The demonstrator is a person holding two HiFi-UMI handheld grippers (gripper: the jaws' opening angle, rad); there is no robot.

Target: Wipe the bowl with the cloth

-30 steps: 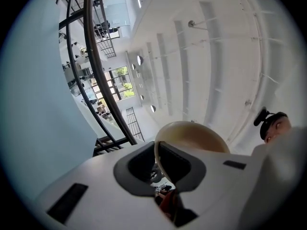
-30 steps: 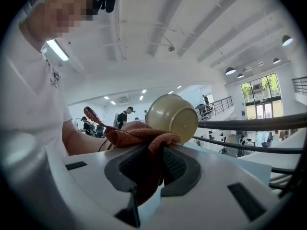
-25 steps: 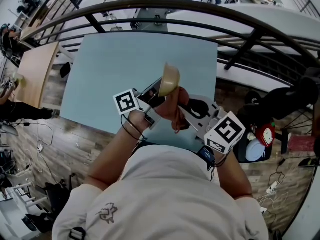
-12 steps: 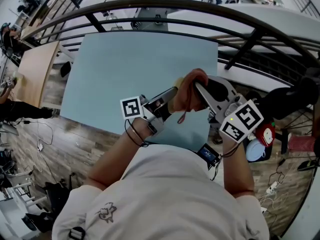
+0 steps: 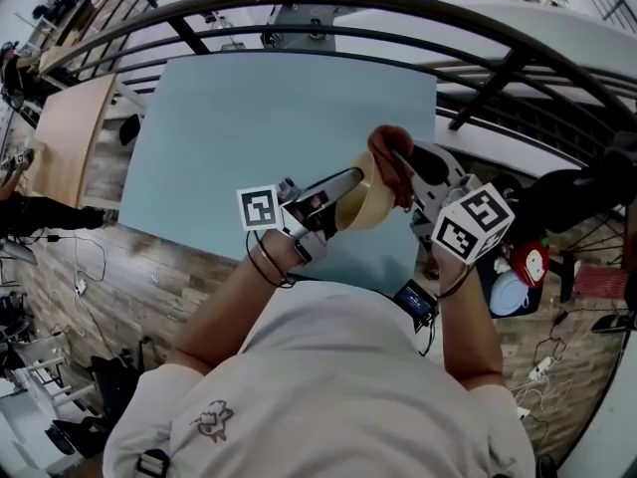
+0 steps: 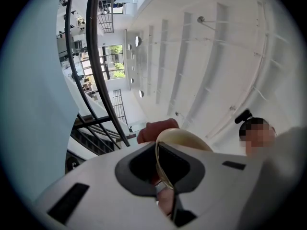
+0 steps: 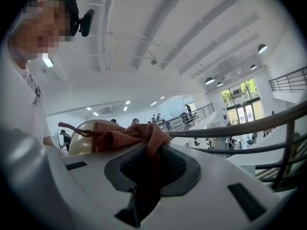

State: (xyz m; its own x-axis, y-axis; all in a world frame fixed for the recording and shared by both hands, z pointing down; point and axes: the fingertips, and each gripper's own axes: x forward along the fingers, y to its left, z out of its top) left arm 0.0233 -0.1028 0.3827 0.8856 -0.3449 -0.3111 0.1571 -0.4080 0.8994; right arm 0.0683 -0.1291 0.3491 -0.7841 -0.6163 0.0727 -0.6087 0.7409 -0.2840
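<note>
One pale blue desk (image 5: 249, 137) lies beyond and below both grippers. Only the head view shows it, with a dark curved railing (image 5: 328, 13) past its far edge. The two gripper views look up at a white ceiling instead.

There are two grippers. From above, the left gripper (image 5: 346, 180) and right gripper (image 5: 410, 164) point toward each other, but how their jaws stand is hard to read there. The left gripper view settles it: the left gripper (image 6: 165, 176) is clenched on the thin rim of the bowl (image 6: 184, 139), which runs edge-on between its jaws. In the right gripper view, the right gripper (image 7: 144, 176) is clamped on the cloth (image 7: 129, 135), a dark fold hanging between its jaws.

One tan bowl (image 5: 366, 205) is held tilted in the air at the left gripper's tips. One reddish-brown cloth (image 5: 390, 157) is bunched at the right gripper's tips, against the bowl's rim. Most of the bowl (image 7: 84, 135) is hidden behind the cloth in the right gripper view. In the left gripper view only a lump of cloth (image 6: 156, 130) peeks past the bowl.
</note>
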